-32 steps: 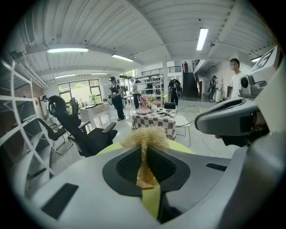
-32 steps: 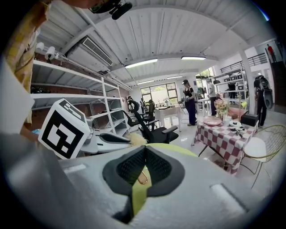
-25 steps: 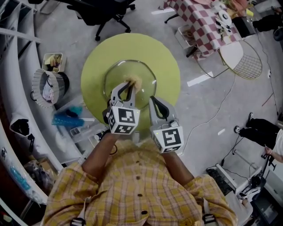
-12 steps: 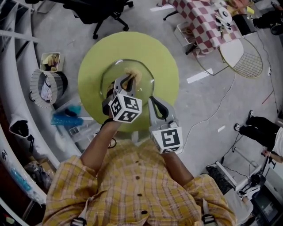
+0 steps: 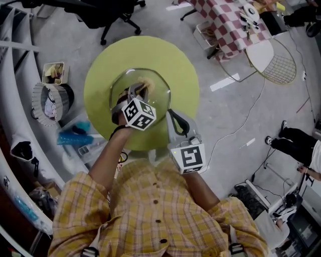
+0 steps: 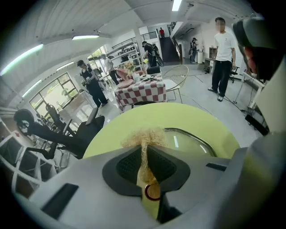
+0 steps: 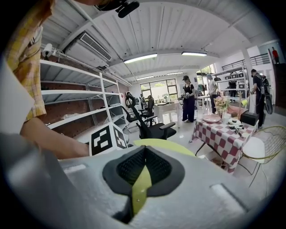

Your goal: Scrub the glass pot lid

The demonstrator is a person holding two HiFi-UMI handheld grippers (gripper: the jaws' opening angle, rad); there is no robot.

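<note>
We see a grey floor under everything. On it stands a round yellow-green table, the biggest thing near the person. Beyond it are a black chair, a checked table and a wire chair, all well apart from the work. A basket sits on the floor to the left of the table.

A plaid shirt fills the bottom of the head view, with 2 bare forearms reaching out towards the table.

The lid lies flat on the table, about in its middle. In the left gripper view, we make out its rim and glass curving to the right of the jaws.

The left gripper reaches over the lid. Its jaws are closed tight on a tan mesh scrubber, pinching a thin strand of it, while the rest puffs out past the tips over the glass. We cannot tell whether the scrubber presses on the lid.

The right gripper hangs over the table's near part, just beside the lid's right rim. Its jaws meet at the tips and grip nothing; only a sliver of table shows through the gap lower down. The left gripper's marker cube shows to its left.
</note>
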